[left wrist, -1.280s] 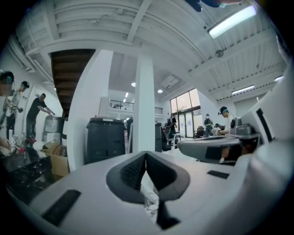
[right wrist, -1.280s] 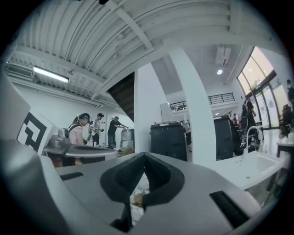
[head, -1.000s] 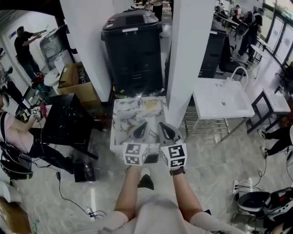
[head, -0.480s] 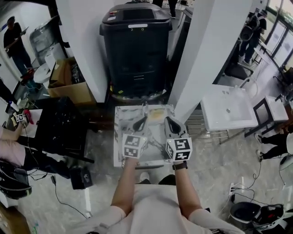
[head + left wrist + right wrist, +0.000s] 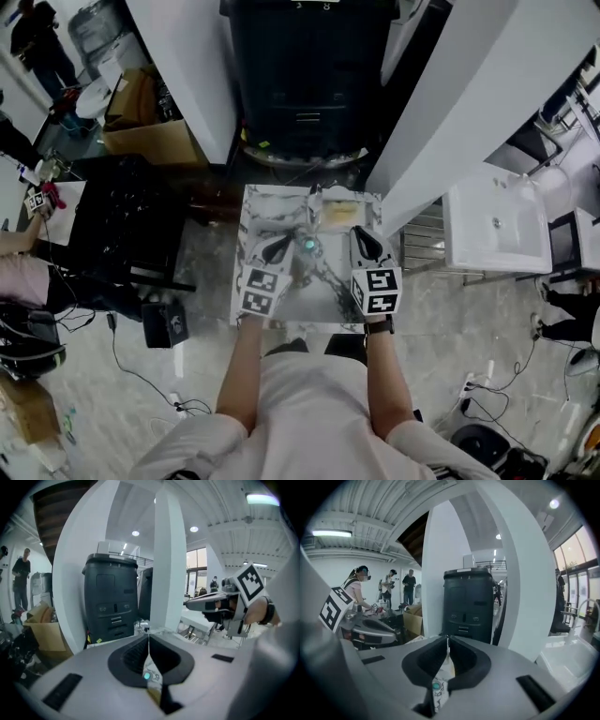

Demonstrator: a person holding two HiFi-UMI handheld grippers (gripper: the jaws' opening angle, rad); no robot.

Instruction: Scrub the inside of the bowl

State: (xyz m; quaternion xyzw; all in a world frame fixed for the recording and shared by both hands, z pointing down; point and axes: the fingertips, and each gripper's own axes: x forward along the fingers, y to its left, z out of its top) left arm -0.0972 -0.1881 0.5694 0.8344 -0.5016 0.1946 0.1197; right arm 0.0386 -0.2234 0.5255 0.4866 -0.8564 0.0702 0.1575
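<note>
My left gripper (image 5: 279, 246), jaws together and empty, has dropped over the marble table (image 5: 255, 216). At its 3 o'clock sits a teal-spotted thing (image 5: 307, 246), perhaps the bowl, I can't tell. The right gripper (image 5: 360, 240), likewise closed on nothing, came down too: approach only, no scrubbing yet.
</note>
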